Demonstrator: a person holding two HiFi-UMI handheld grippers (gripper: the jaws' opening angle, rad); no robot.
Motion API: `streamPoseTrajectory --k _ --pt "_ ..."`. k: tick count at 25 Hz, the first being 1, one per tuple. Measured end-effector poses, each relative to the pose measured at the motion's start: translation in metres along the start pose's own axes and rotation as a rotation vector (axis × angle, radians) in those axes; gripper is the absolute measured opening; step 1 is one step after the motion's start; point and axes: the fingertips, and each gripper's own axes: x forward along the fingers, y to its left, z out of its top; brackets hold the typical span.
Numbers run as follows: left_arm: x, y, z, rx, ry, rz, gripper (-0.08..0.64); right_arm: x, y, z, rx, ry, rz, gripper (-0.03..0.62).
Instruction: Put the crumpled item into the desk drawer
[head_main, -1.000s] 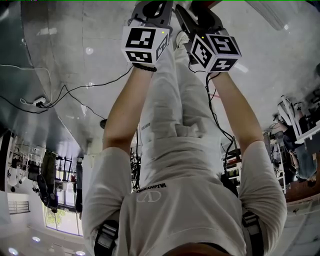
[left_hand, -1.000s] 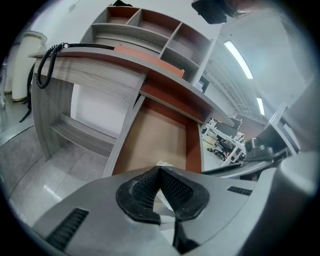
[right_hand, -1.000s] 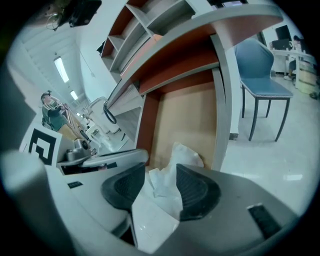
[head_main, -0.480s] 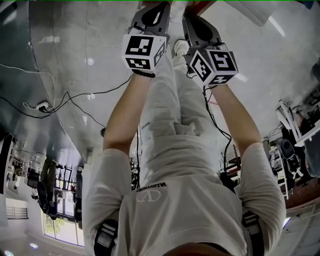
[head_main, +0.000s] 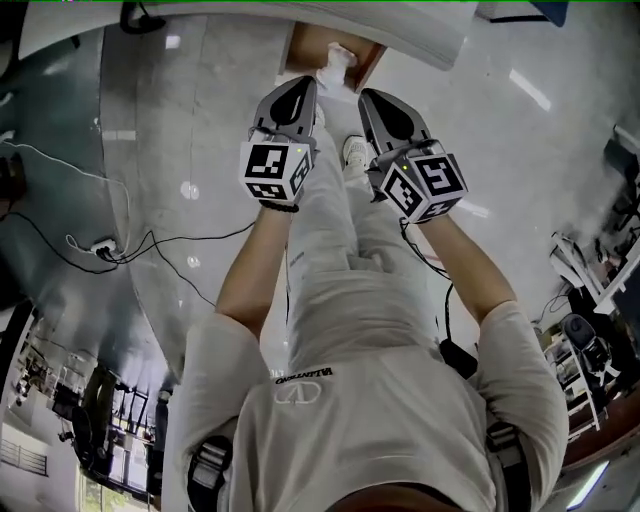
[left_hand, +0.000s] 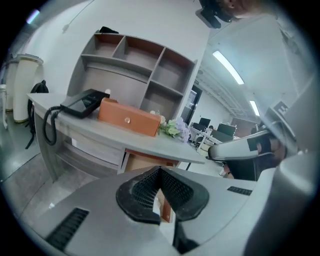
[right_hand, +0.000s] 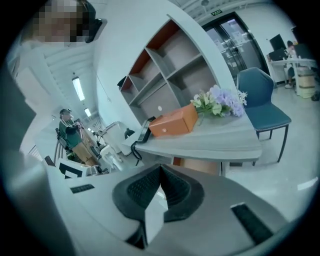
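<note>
In the head view both grippers are held out in front of the person, above the legs and shoes. The left gripper (head_main: 297, 85) and the right gripper (head_main: 374, 97) point toward the white desk edge (head_main: 430, 30). Under it a brown drawer (head_main: 312, 42) stands open. A white crumpled item (head_main: 336, 62) appears to lie in the drawer. The left gripper (left_hand: 160, 172) has its pads together with nothing between them. The right gripper (right_hand: 160, 170) is shut and empty too. The drawer (left_hand: 142, 161) shows under the grey desk (left_hand: 95, 131), just beyond the left jaws.
On the desk sit an orange box (left_hand: 127, 117), flowers (left_hand: 175, 129) and a black telephone (left_hand: 82, 102), with shelves (left_hand: 135, 70) behind. A blue chair (right_hand: 260, 100) stands right of the desk. Cables (head_main: 110, 248) trail over the floor at left. A person (right_hand: 70, 132) stands far off.
The view has tipped, so both grippers sit lower in the picture and the desk edge and open drawer have come into sight. The right gripper's jaws have come together.
</note>
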Motion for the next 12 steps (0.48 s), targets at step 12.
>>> streamPoseTrajectory --k 12 --pt "-0.078 -0.012 0.129 0.101 -0.201 0.025 -0.002 -0.074 0.019 0.099 -0.1 -0.177 -0.062 -0.002"
